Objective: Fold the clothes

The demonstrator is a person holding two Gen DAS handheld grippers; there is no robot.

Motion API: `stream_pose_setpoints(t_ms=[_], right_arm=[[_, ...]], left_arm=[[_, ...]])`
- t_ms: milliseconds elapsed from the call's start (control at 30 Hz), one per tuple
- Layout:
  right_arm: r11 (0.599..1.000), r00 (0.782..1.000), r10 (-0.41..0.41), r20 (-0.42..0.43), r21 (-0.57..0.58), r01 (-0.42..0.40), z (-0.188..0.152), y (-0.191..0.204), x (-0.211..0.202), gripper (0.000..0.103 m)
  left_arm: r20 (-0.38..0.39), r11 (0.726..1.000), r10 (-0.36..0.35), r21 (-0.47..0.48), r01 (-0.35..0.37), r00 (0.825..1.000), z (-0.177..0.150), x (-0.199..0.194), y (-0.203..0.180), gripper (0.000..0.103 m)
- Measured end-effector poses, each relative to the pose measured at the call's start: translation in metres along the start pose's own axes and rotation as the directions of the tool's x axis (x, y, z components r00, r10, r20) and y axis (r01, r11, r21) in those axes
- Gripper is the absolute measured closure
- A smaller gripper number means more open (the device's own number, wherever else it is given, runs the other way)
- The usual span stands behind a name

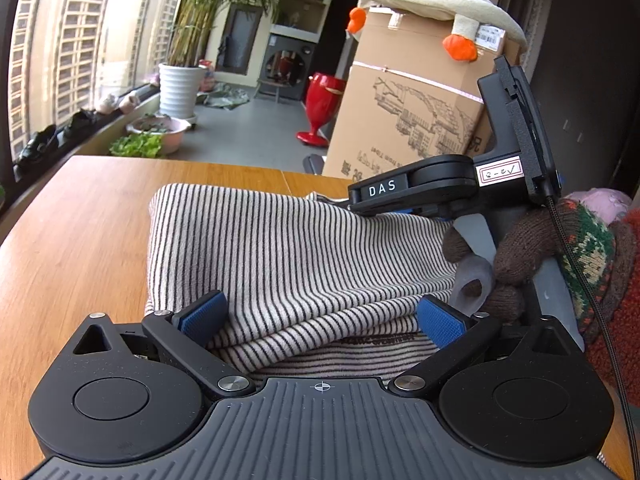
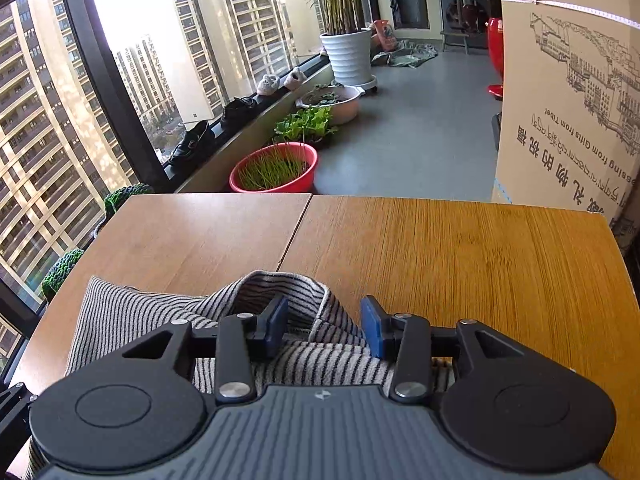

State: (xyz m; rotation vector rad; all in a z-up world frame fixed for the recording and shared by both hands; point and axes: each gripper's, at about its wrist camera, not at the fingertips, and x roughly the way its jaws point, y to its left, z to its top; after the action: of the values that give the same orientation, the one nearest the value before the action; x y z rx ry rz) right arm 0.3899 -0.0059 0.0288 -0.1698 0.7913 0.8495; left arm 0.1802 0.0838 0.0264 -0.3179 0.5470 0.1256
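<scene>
Striped garment (image 1: 288,264), bunched in folded layers on the wooden table (image 1: 88,216). Spread wide around its near edge: left gripper (image 1: 320,316). Likewise parted over the collar: right gripper (image 2: 324,330), gripped by a gloved hand (image 1: 532,256).

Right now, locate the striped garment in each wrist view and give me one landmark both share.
Left wrist: the striped garment fills the centre, folded, between the left gripper fingers.
Right wrist: it lies bottom centre-left, collar bunched between the right gripper fingers.
Shared landmark: the white ribbed plant pot.
</scene>
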Motion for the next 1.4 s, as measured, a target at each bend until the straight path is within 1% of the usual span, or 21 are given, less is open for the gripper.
stream_pose_setpoints(t_ms=[33, 100, 133, 167, 233, 333, 400, 500, 633, 733, 867, 933, 967, 1000, 1033, 1067, 1133, 1233, 1300, 1367, 1400], right_arm=[[1.000, 1.000, -0.003, -0.003, -0.016, 0.003, 0.000, 0.003, 0.000, 0.063], [0.999, 1.000, -0.010, -0.009, -0.033, 0.010, 0.000, 0.007, 0.000, 0.078], [0.999, 1.000, -0.020, -0.008, -0.040, 0.020, 0.001, 0.009, -0.002, 0.090], [0.999, 1.000, -0.026, -0.005, -0.047, 0.026, 0.001, 0.010, -0.004, 0.094], [0.999, 1.000, -0.009, 0.013, -0.045, 0.009, 0.003, 0.013, -0.017, 0.097], [0.996, 0.996, 0.079, 0.041, -0.049, -0.077, 0.004, 0.022, -0.057, 0.098], [0.989, 0.989, 0.139, 0.058, -0.056, -0.136, -0.003, 0.030, -0.089, 0.098], [0.980, 0.981, 0.189, 0.035, -0.074, -0.186, -0.034, 0.040, -0.124, 0.098], [0.976, 0.976, 0.215, -0.035, -0.011, -0.216, -0.088, 0.040, -0.131, 0.098], [0.972, 0.972, 0.234, -0.033, 0.028, -0.233, -0.114, 0.041, -0.131, 0.099], [0.974, 0.974, 0.224, 0.026, 0.040, -0.225, -0.128, 0.043, -0.136, 0.099], [0.972, 0.973, 0.225, 0.043, 0.053, -0.227, -0.131, 0.040, -0.139, 0.099], [0.971, 0.973, 0.227, 0.051, 0.060, -0.230, -0.133, 0.038, -0.141, 0.099], [0.971, 0.972, 0.227, 0.059, 0.060, -0.230, -0.135, 0.037, -0.144, 0.099], [0.972, 0.972, 0.225, 0.066, 0.056, -0.229, -0.138, 0.036, -0.148, 0.099], [0.972, 0.972, 0.224, 0.073, 0.049, -0.228, -0.140, 0.034, -0.153, 0.099], [0.972, 0.971, 0.227, 0.078, 0.038, -0.231, -0.144, 0.029, -0.162, 0.099], [0.974, 0.969, 0.220, 0.108, 0.034, -0.225, -0.145, 0.023, -0.181, 0.094], [0.974, 0.957, 0.223, 0.184, 0.000, -0.227, -0.142, 0.026, -0.203, 0.081], [0.973, 0.930, 0.225, 0.290, -0.022, -0.229, -0.138, 0.027, -0.225, 0.045], [0.974, 0.918, 0.218, 0.330, -0.023, -0.224, -0.137, 0.026, -0.230, 0.041]], left_arm=[[0.001, 1.000, -0.001, -0.001, 0.001, 1.000, 0.000, 0.000, 0.000, 0.000], [0.002, 1.000, -0.003, -0.004, 0.003, 1.000, -0.001, 0.000, 0.001, 0.000], [0.003, 1.000, -0.004, -0.006, 0.004, 1.000, -0.001, -0.001, 0.001, 0.000], [0.004, 1.000, -0.006, -0.008, 0.006, 1.000, 0.000, -0.001, 0.001, 0.000], [0.011, 1.000, -0.017, -0.022, 0.017, 1.000, 0.000, -0.002, 0.004, 0.000], [0.017, 0.997, -0.052, -0.055, 0.053, 0.999, 0.000, -0.006, 0.012, 0.000], [0.001, 0.996, -0.073, -0.056, 0.073, 0.997, 0.002, -0.018, 0.019, 0.000], [0.062, 0.987, -0.101, -0.115, 0.108, 0.993, 0.005, -0.049, 0.034, 0.000], [0.156, 0.970, -0.063, -0.224, 0.098, 0.986, 0.008, -0.082, 0.053, 0.000], [0.166, 0.962, -0.024, -0.265, 0.068, 0.986, 0.019, -0.088, 0.055, 0.000], [0.141, 0.977, -0.029, -0.205, 0.058, 0.990, 0.034, -0.081, 0.038, 0.000], [0.101, 0.988, 0.025, -0.154, -0.009, 0.995, 0.029, -0.071, 0.031, 0.001], [0.079, 0.990, 0.060, -0.129, -0.049, 0.995, 0.024, -0.067, 0.029, 0.004], [0.059, 0.991, 0.095, -0.103, -0.089, 0.994, 0.019, -0.062, 0.028, 0.013], [0.034, 0.989, 0.113, -0.102, -0.109, 0.993, 0.012, -0.059, 0.031, 0.029], [0.008, 0.986, 0.126, -0.107, -0.125, 0.992, 0.004, -0.056, 0.035, 0.032], [-0.020, 0.982, 0.095, -0.165, -0.097, 0.995, -0.013, -0.057, 0.050, 0.032], [-0.014, 0.979, 0.094, -0.179, -0.095, 0.995, -0.021, -0.065, 0.055, 0.032], [-0.009, 0.979, 0.097, -0.178, -0.097, 0.995, -0.024, -0.068, 0.055, 0.031], [-0.001, 0.979, 0.100, -0.179, -0.099, 0.995, -0.026, -0.069, 0.055, 0.029], [0.003, 0.979, 0.101, -0.179, -0.099, 0.995, -0.028, -0.069, 0.054, 0.028]])
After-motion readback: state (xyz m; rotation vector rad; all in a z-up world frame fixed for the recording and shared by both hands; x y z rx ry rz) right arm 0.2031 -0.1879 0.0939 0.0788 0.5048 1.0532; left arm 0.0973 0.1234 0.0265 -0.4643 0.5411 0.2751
